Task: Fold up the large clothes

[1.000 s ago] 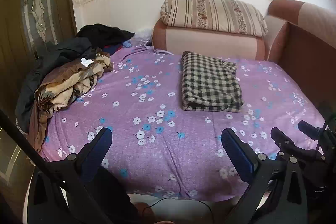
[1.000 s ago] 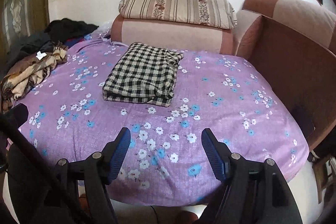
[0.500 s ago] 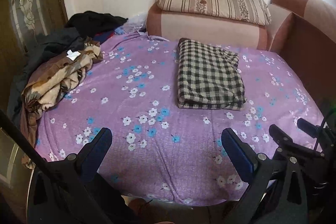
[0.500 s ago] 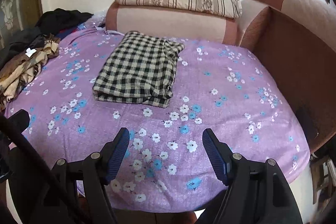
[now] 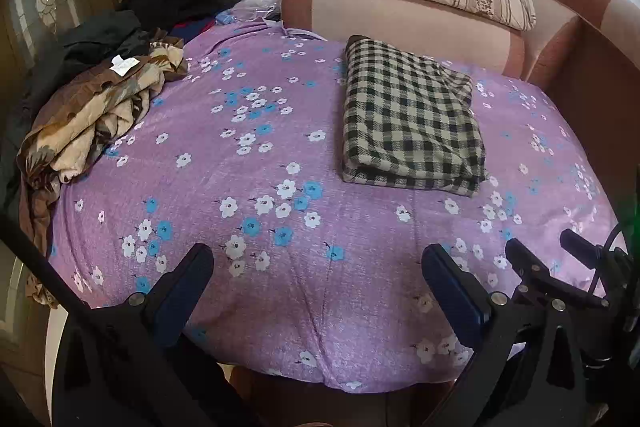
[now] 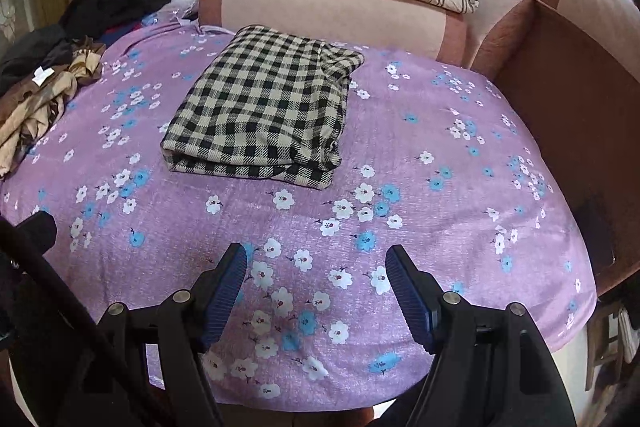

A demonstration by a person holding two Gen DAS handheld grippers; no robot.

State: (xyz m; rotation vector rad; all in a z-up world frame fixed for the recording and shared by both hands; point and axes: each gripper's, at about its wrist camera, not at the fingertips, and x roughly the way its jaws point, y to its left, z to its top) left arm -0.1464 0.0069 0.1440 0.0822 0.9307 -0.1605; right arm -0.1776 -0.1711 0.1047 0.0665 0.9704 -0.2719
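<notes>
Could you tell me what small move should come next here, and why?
Probably reach the left gripper toward the brown garment on the pile at the left edge of the bed. The checked cloth already lies folded, both the left and right gripper have open, empty jaws, and that crumpled garment tops the unfolded pile.

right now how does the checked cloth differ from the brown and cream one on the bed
The checked cloth is folded into a neat, flat rectangle; the brown and cream cloth lies crumpled in a loose heap. The checked cloth sits alone near the middle of the purple sheet, while the brown and cream cloth is at the sheet's left edge, partly hanging over it, against dark clothes. Both rest on the sheet, and neither is held: the left gripper and right gripper are open.
</notes>
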